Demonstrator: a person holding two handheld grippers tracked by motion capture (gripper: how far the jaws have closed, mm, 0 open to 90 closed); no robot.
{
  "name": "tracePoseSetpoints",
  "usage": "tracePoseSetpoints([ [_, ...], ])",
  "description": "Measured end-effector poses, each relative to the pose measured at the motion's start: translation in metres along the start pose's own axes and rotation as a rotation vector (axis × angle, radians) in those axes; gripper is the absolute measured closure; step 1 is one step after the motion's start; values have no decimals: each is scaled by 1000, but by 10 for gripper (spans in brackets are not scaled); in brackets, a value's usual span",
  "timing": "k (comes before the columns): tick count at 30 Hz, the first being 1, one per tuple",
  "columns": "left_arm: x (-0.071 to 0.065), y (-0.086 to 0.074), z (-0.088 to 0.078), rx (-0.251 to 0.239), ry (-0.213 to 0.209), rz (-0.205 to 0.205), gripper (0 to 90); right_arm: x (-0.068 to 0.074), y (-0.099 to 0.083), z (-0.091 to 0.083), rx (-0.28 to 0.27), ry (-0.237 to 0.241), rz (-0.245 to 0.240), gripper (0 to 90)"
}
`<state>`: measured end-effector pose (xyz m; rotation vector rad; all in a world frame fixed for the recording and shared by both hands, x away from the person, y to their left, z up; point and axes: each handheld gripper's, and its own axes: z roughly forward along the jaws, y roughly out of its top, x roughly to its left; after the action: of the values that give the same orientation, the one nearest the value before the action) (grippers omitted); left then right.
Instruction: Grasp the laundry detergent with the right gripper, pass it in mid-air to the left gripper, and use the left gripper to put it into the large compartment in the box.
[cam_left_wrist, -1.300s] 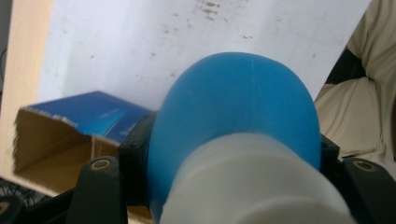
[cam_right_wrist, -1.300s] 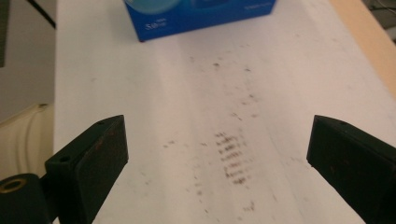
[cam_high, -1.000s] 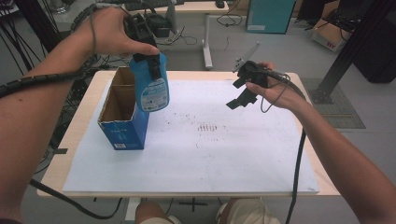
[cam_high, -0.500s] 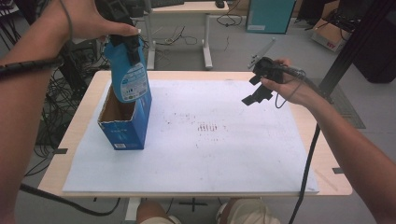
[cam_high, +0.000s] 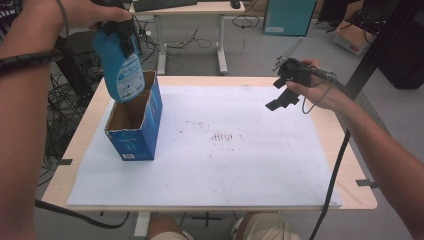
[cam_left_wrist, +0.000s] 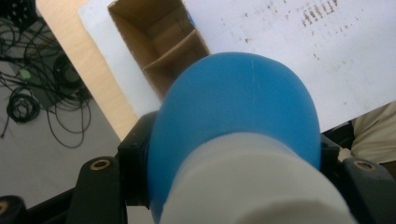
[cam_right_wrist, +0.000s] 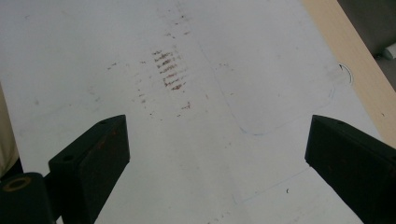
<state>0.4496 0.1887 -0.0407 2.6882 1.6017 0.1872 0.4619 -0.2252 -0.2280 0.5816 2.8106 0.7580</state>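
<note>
A blue bottle (cam_high: 122, 70) with a white cap hangs tilted over the open top of a blue cardboard box (cam_high: 137, 130). My left gripper (cam_high: 122, 32) is shut on the bottle near its cap end. In the left gripper view the bottle (cam_left_wrist: 238, 107) sits between the black jaws of that gripper (cam_left_wrist: 231, 149), and the divided inside of the box (cam_left_wrist: 163, 42) shows below. My right gripper (cam_high: 279, 92) hovers open over the table's far right. Between its spread fingers (cam_right_wrist: 215, 135) lies nothing except the stained white sheet (cam_right_wrist: 196, 56).
The white sheet (cam_high: 225, 150) covers most of the wooden table (cam_high: 350, 170), with brown smudges (cam_high: 222, 136) near its middle. Cables (cam_high: 65, 95) lie on the floor at the left. Another desk (cam_high: 200, 7) stands behind, and a black post (cam_high: 375, 55) rises at the right.
My left hand has lifted the bottle and carried it left and farther back, over the box. My right hand has drifted slightly to the right and away, still open.
</note>
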Motion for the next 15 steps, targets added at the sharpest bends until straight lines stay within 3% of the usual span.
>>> tracePoseSetpoints([
  [15, 24, -3, -2, 1, -8, -273, 371, 1, 4, 9, 10, 19, -52, 68],
])
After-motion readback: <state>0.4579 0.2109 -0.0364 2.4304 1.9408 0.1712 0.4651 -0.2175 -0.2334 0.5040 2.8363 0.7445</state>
